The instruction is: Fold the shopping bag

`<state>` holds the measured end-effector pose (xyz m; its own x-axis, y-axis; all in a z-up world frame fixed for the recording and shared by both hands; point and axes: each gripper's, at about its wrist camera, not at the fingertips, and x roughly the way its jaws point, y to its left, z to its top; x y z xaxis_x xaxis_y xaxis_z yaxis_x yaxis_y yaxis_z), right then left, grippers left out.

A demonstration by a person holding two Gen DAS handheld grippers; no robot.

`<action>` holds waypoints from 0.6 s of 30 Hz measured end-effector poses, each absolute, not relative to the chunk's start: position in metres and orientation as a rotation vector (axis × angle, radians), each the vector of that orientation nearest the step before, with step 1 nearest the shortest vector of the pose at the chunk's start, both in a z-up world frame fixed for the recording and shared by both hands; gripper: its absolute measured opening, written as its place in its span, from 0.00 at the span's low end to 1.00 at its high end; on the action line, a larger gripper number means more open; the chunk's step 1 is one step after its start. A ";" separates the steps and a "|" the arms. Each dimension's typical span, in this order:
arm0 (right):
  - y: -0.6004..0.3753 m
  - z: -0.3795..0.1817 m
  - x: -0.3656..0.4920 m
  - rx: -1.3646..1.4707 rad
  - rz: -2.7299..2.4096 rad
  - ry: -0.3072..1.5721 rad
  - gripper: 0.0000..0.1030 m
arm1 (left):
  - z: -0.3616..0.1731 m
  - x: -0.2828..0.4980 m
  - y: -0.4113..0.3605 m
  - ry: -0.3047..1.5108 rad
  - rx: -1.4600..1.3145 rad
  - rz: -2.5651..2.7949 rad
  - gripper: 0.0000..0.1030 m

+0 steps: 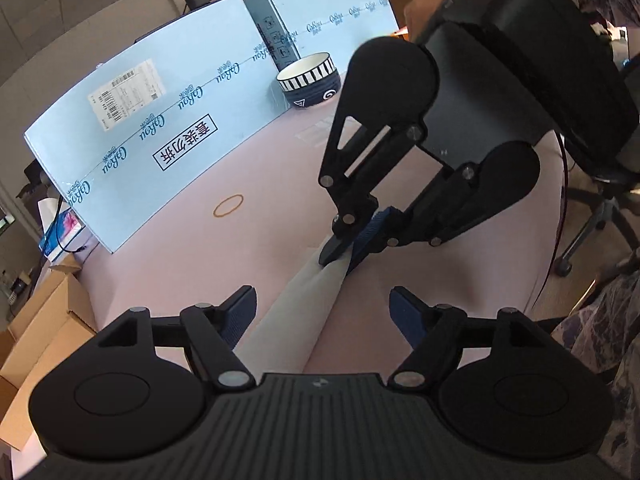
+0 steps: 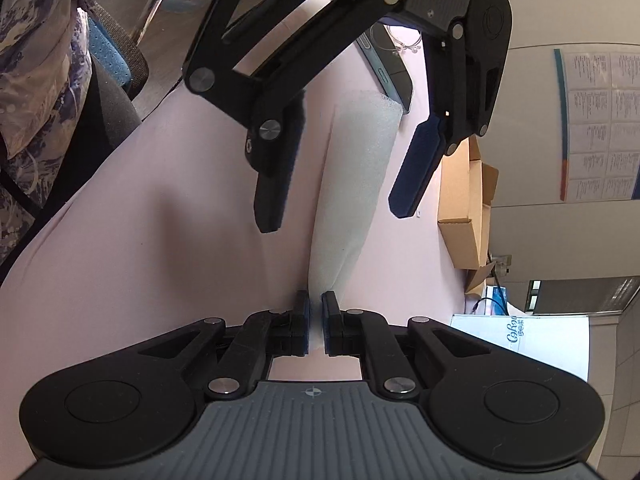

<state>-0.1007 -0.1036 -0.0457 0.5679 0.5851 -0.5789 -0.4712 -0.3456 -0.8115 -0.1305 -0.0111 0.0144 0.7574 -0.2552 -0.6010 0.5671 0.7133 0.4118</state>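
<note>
Right now my right gripper [image 2: 316, 320] is pinched shut on the near end of the folded bag [image 2: 352, 184], a narrow white strip lying flat on the pink tabletop [image 2: 140, 240] and running straight ahead of its fingertips. My left gripper [image 1: 322, 316] stands with its jaws apart, straddling the other end of the strip without pressing it; nothing is clamped there.

Risks as I judge them:
- Only one end is held. If I pull or lift with the right, the free end could spring open and the folds loosen.
- The material looks soft and foamy; a one-point pinch may let it twist or slip out.
- The two grippers face each other closely along the strip. Bringing the left in to re-grip risks knocking fingers together.
- A rubber band [image 1: 228, 205] lies well off to the left gripper's far left, a striped bowl [image 1: 309, 79] farther ahead; neither threatens the fold yet.
</note>
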 end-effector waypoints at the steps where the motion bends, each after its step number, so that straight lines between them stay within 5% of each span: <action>1: -0.104 -0.044 -0.100 -1.575 1.087 -0.088 0.07 | 0.013 -0.129 -0.011 0.557 0.642 -0.482 0.54; 4: -0.105 -0.040 -0.099 -1.519 1.096 -0.058 0.07 | 0.017 -0.125 -0.009 0.617 0.663 -0.423 0.27; 7: -0.105 -0.036 -0.098 -1.479 1.104 -0.038 0.07 | 0.016 -0.123 0.000 0.679 0.682 -0.412 0.11; 18: -0.135 -0.032 -0.081 -1.396 1.086 0.129 0.06 | 0.023 -0.083 -0.001 0.704 0.700 -0.602 0.08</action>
